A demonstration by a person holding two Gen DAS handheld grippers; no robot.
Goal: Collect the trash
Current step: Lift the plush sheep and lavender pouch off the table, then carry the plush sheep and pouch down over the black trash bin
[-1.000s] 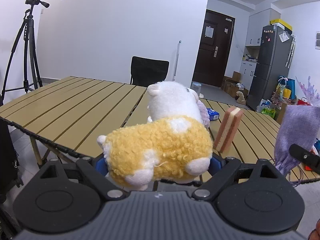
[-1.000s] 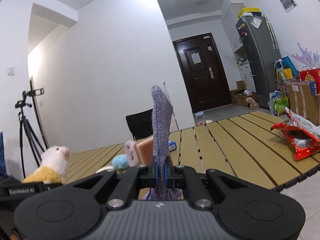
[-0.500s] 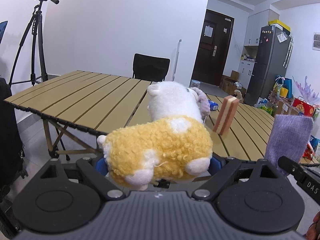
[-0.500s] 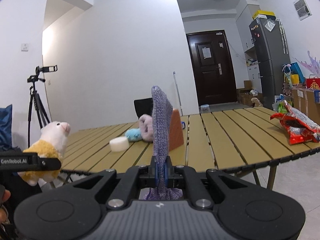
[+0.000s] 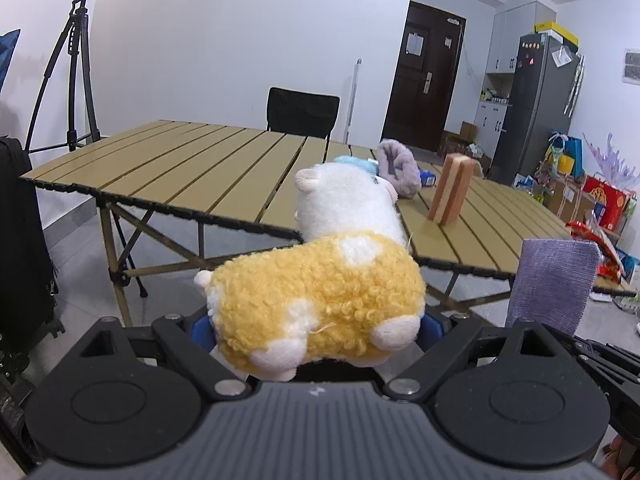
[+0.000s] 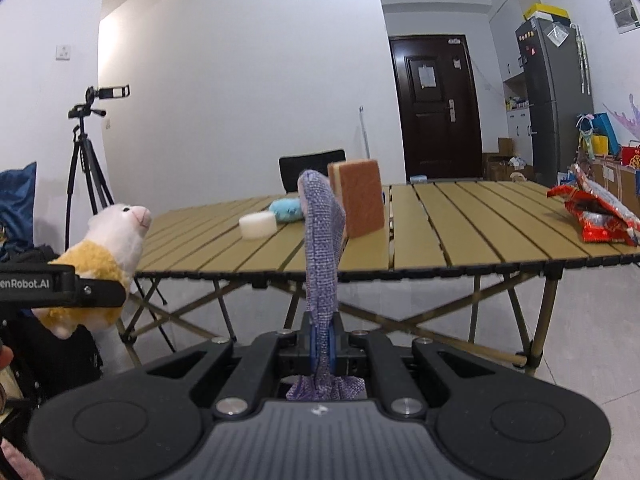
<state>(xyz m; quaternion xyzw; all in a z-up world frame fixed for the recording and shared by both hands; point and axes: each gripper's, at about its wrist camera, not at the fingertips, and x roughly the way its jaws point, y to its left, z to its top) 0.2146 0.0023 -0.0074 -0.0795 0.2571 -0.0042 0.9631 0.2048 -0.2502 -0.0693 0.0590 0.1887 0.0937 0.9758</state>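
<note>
At 6 o'clock in the left wrist view, the left gripper (image 5: 316, 330) has its jaws spread wide and clamped on a curly yellow-and-white plush sheep (image 5: 320, 304), whose white head points toward 12 o'clock. At 6 o'clock in the right wrist view, the right gripper (image 6: 320, 346) is pinched tight on a lavender knitted cloth (image 6: 322, 248), which stands upright and droops at its top. Both loads hang off the near edge of the slatted tan folding table (image 6: 460, 220). On that table rest an orange-and-cream sponge block (image 6: 358, 204) standing on edge at 12 o'clock, a white round puck (image 6: 258, 225) and a pale blue plush toy (image 6: 286, 210) at 11 o'clock, and a crumpled red snack wrapper (image 6: 592, 216) at 3 o'clock. No bin is visible in either view.

Risks, as judged: the wrapper, the likeliest trash, lies well apart from both grippers, and both are occupied, so neither can take it until something is set down. The cloth is held by a narrow lower edge and could slip during a swing. The soft sheep may squeeze out of the wide grip.
</note>
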